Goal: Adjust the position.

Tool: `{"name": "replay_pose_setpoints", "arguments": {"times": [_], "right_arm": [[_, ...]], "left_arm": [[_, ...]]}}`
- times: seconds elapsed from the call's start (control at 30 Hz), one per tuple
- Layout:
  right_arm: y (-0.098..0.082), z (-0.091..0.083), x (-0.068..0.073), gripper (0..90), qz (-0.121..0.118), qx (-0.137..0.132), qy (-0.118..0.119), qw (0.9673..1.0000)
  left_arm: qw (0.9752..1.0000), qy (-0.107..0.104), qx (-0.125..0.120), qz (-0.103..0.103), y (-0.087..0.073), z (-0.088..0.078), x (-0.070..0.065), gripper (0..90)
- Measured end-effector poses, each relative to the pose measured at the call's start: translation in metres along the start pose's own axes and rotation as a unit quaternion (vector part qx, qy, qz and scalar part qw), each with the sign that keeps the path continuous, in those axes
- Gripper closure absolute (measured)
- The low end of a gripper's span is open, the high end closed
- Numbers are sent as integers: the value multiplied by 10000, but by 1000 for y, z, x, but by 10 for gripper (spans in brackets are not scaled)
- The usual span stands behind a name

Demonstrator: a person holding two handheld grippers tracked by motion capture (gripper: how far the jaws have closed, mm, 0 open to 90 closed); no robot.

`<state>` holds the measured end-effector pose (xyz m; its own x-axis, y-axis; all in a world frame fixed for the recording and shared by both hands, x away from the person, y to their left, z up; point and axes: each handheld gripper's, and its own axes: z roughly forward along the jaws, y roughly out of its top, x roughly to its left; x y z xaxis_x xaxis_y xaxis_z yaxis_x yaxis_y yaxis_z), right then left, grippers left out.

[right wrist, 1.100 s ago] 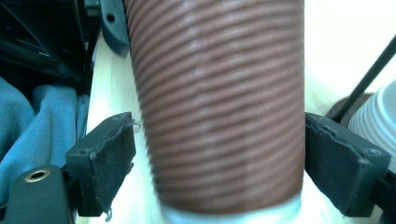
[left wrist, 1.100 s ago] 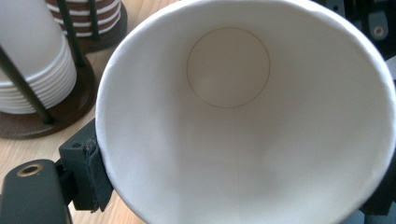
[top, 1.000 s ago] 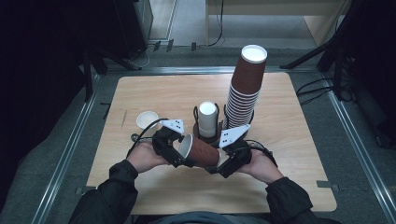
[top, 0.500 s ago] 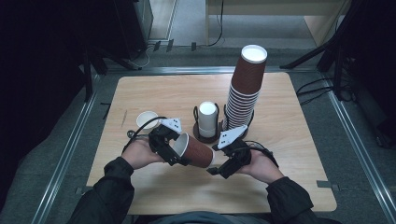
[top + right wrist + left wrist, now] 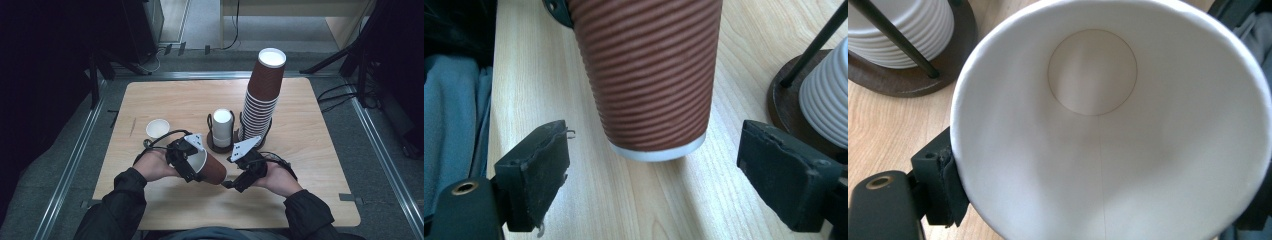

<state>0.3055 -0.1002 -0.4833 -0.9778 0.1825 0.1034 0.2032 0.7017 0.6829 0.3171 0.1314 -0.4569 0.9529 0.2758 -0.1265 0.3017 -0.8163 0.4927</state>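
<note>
Here the left gripper (image 5: 192, 165) has a ribbed brown paper cup with a white lining (image 5: 211, 169) clamped at its rim, the jaws pressed on the cup wall and held apart only by the cup itself; in the left gripper view one black pad (image 5: 945, 187) sits against the outside of the rim while the white inside and round bottom of the cup face the camera. The cup lies nearly on its side just above the pale wooden table (image 5: 310, 150), mouth toward the left hand (image 5: 152, 164) and base pointing at the right gripper (image 5: 235, 182). That right gripper stands wide open with nothing in it: in its own view the two black pads (image 5: 536, 170) sit well apart on either side of the cup's base, touching neither side. Just behind both grippers stands a dark round stand with a short stack of white cups (image 5: 222, 127), and beside it a tall tower of brown ribbed cups (image 5: 262, 95). A small white cup (image 5: 157, 129) sits alone on the table off to the left.
</note>
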Motion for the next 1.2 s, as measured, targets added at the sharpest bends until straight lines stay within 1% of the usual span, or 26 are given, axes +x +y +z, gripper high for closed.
{"name": "replay_pose_setpoints", "arguments": {"times": [0.07, 0.27, 0.33, 0.43, 0.53, 0.63, 0.67, 0.73, 0.8, 0.9, 0.97, 1.03, 1.07, 1.1, 1.13, 1.17, 1.2], "right_arm": [[0, 2, 1, 137, -5, 32, 18, 10000], [3, 8, 3, 136, -47, 25, 64, 10000], [4, 8, 4, 136, -38, 37, 79, 10000], [6, 11, 6, 136, -84, -3, 144, 9999], [7, 16, 8, 136, -103, 33, 222, 9997], [9, 20, 10, 145, -116, 69, 227, 9997], [10, 21, 10, 165, -139, 33, 242, 9996], [11, 20, 10, 192, -137, -46, 303, 9994], [11, 20, 10, 199, -123, -41, 305, 9995], [10, 20, 10, 204, -155, -23, 328, 9993], [10, 21, 10, 206, -156, 13, 362, 9992], [10, 21, 11, 206, -174, 33, 353, 9992], [11, 20, 10, 205, -208, 4, 309, 9993], [11, 20, 10, 205, -208, 4, 309, 9993], [11, 19, 9, 205, -209, -3, 260, 9994], [11, 19, 9, 205, -209, -3, 260, 9994], [10, 18, 9, 204, -222, -25, 226, 9995]], "left_arm": [[10000, 6, 44, 42, 1, 1, -1, 92], [9997, -126, -109, 182, 8, -1, -9, 92], [9996, -151, -117, 207, 10, -1, -11, 92], [9994, -181, -115, 264, 12, 0, -14, 91], [9993, -224, -179, 243, 15, 0, -16, 91], [9990, -284, -210, 259, 17, 0, -17, 90], [9991, -273, -203, 268, 18, 0, -18, 90], [9991, -295, -196, 220, 18, 1, -18, 88], [9992, -318, -180, 169, 17, 1, -17, 83], [9992, -335, -152, 183, 17, 2, -17, 77], [9992, -303, -132, 202, 17, 3, -18, 72], [9992, -285, -141, 229, 17, 3, -19, 66], [9991, -337, -168, 215, 17, 3, -17, 41], [9991, -337, -168, 215, 17, 3, -17, 11], [9992, -305, -207, 172, 17, 3, -17, 0], [9992, -297, -246, 128, 16, 2, -17, 0], [9991, -288, -276, 142, 16, 0, -16, 0]]}}
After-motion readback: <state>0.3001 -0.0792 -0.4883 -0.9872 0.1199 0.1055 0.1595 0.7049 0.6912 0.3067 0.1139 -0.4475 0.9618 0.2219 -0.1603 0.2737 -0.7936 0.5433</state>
